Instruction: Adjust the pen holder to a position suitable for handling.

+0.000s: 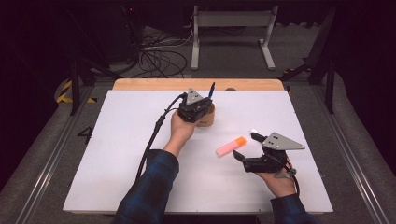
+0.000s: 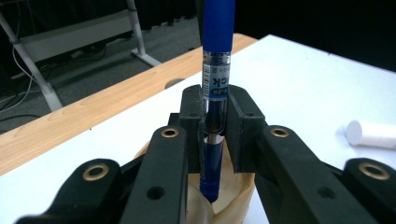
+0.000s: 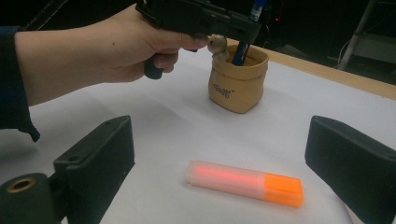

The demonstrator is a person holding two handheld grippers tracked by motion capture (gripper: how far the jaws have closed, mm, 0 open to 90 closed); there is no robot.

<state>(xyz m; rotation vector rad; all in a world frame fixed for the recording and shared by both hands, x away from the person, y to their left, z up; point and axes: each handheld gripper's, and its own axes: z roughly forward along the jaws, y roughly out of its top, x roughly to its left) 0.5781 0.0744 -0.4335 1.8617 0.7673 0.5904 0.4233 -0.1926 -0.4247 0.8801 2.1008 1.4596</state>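
My left gripper point(image 1: 203, 103) hovers over a tan pen holder point(image 1: 208, 117) near the back of the white board and is shut on a blue pen point(image 2: 216, 74). The pen stands upright, its lower end inside the holder point(image 2: 233, 196). In the right gripper view the holder point(image 3: 237, 83) carries a small figure on its rim, and the pen point(image 3: 243, 49) rises out of it under the left gripper point(image 3: 229, 29). An orange highlighter point(image 1: 231, 146) lies flat on the board. My right gripper point(image 1: 245, 147) stands open just right of it, its jaws either side of the highlighter point(image 3: 245, 183) and apart from it.
A white cylinder point(image 2: 371, 135) lies on the board point(image 1: 140, 154) to the right in the left gripper view. A wooden strip point(image 1: 154, 84) runs along the board's far edge. Cables and a metal frame point(image 1: 231, 28) sit on the floor beyond.
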